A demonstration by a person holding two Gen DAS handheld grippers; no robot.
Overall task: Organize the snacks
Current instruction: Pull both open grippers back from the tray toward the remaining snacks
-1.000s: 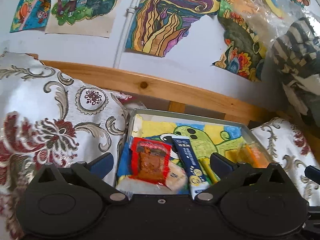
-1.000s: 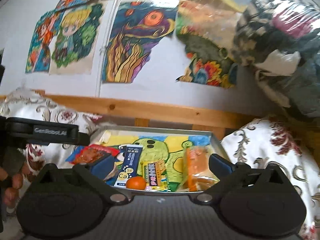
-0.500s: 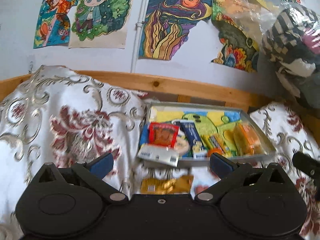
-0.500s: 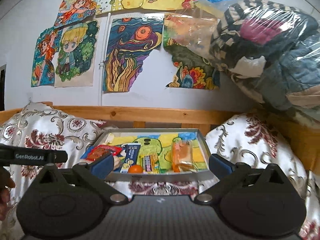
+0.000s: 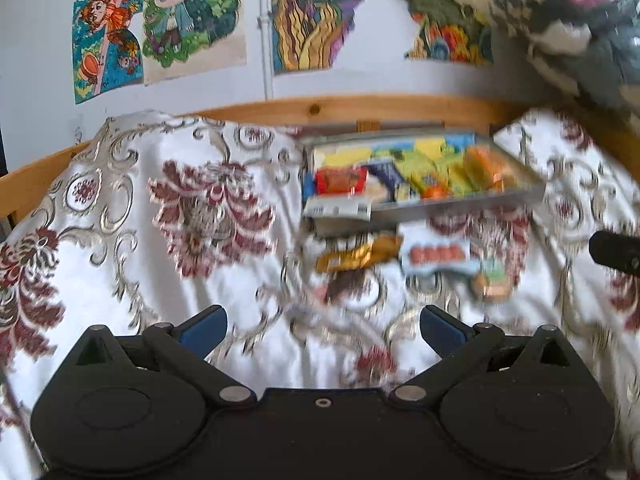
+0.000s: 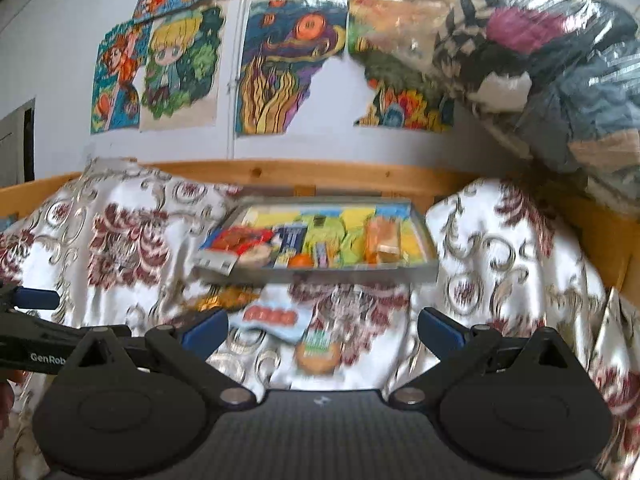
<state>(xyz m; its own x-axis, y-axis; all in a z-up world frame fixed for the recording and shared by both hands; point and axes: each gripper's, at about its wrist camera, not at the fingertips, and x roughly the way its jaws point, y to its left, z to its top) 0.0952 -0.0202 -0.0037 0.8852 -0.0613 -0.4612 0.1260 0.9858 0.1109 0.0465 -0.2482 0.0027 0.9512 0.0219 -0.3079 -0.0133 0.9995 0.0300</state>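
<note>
A grey metal tray rests on the patterned bedspread and holds several snacks, among them a red packet, a blue stick pack, a small orange ball and an orange bag. A white packet hangs over the tray's front left edge. In front of the tray lie a gold wrapper, a pale blue packet with red lettering and a round green-topped snack. My left gripper and right gripper are both open, empty and well short of the snacks.
White bedspread with red and silver flowers covers the whole surface, heaped at left and right. A wooden bed rail runs behind the tray below a wall of drawings. A plastic bag of clothes looms at upper right.
Both grippers have pulled back and away from the tray, which now looks smaller and farther. The loose snacks on the bedspread in front of the tray have come into view.
</note>
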